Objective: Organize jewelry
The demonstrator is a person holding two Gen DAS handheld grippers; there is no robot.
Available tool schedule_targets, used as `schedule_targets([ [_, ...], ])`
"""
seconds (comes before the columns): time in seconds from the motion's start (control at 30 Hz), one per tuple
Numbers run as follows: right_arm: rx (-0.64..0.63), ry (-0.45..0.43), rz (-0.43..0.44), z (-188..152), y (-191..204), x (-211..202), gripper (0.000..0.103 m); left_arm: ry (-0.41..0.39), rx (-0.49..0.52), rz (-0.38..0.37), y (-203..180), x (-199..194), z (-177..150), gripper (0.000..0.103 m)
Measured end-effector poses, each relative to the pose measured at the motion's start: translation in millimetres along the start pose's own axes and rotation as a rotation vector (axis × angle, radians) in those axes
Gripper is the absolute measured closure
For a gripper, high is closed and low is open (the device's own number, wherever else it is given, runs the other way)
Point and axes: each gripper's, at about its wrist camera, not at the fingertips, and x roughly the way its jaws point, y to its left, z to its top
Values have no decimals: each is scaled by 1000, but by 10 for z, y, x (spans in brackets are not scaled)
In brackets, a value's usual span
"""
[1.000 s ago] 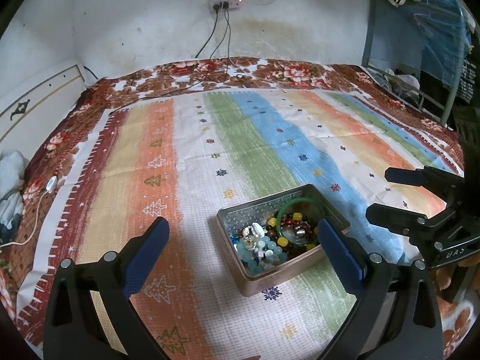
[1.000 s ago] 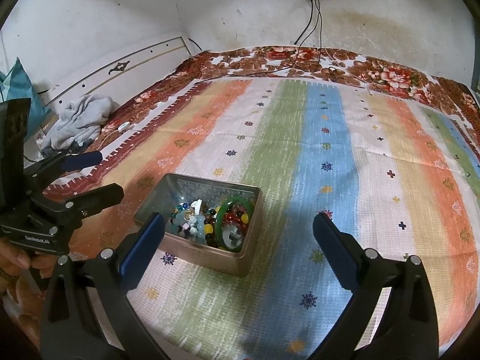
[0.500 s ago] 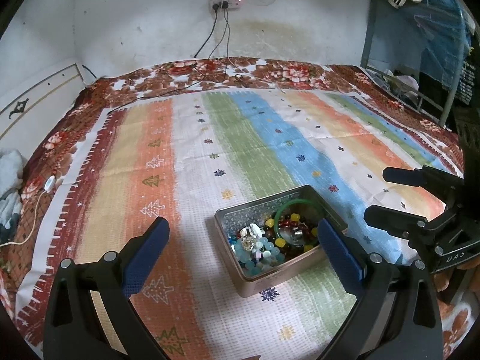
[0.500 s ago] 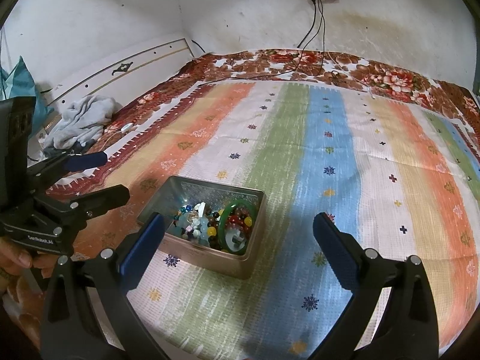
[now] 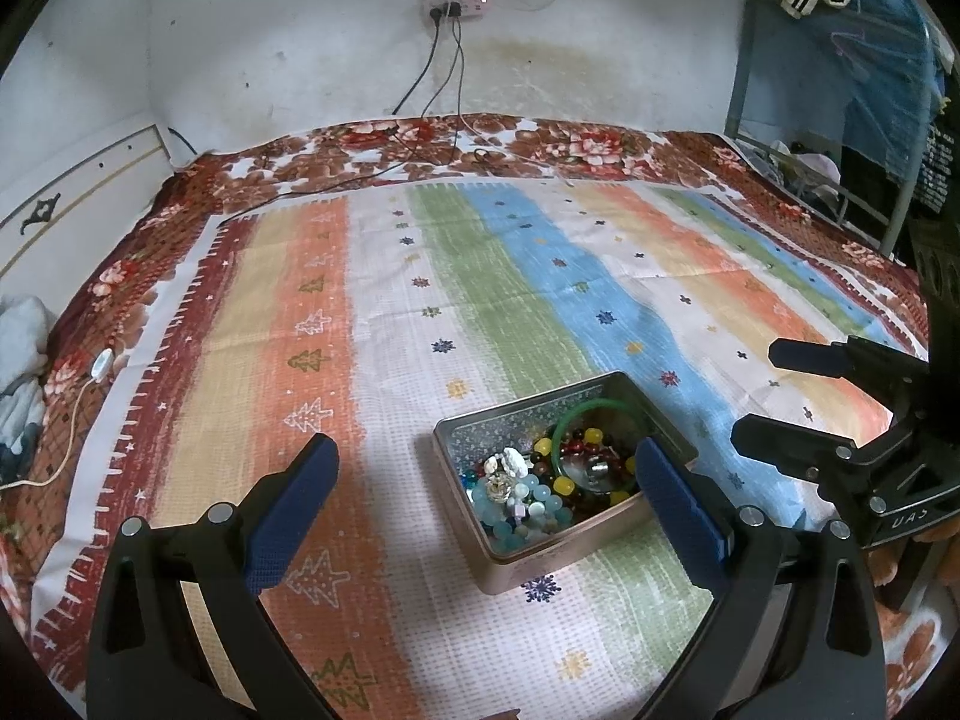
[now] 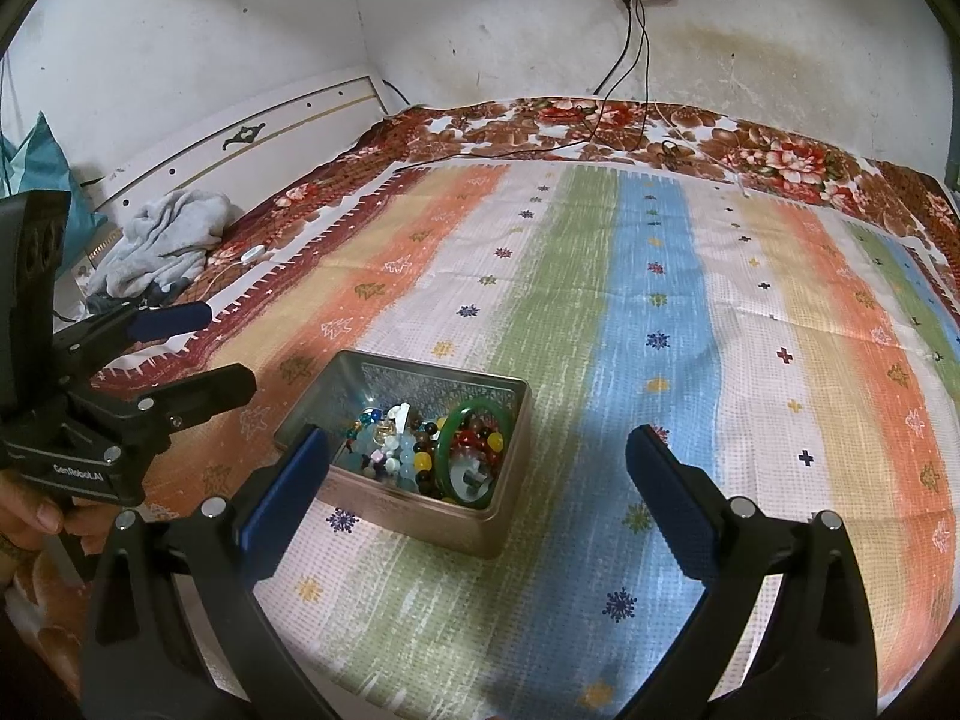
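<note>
metal tin (image 5: 576,546) full of beaded bracelets (image 5: 528,510) plus a green bangle (image 6: 447,456) sits on the striped blanket (image 5: 384,324) on the bed. left tongs (image 5: 486,480) and right tongs (image 6: 480,468) both hang wide open above it, holding nothing, neither touching the tin.

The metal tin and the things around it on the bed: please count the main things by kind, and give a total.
Metal tin of beads: 1
Green bangle inside the tin: 1
Hand-held tool, left and right, both open: 2
Grey cloth heap: 1
Striped blanket: 1
Total: 6
</note>
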Motion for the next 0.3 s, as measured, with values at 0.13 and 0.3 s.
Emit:
schedule_targets([
  [0.13, -1, -2, -1, -3, -2, 0, 5, -4, 8, 0, -16, -10, 4, 6],
  [0.3, -2, -1, -1, -5, -7, 1, 5, 7, -7, 7, -6, -2, 2, 6],
])
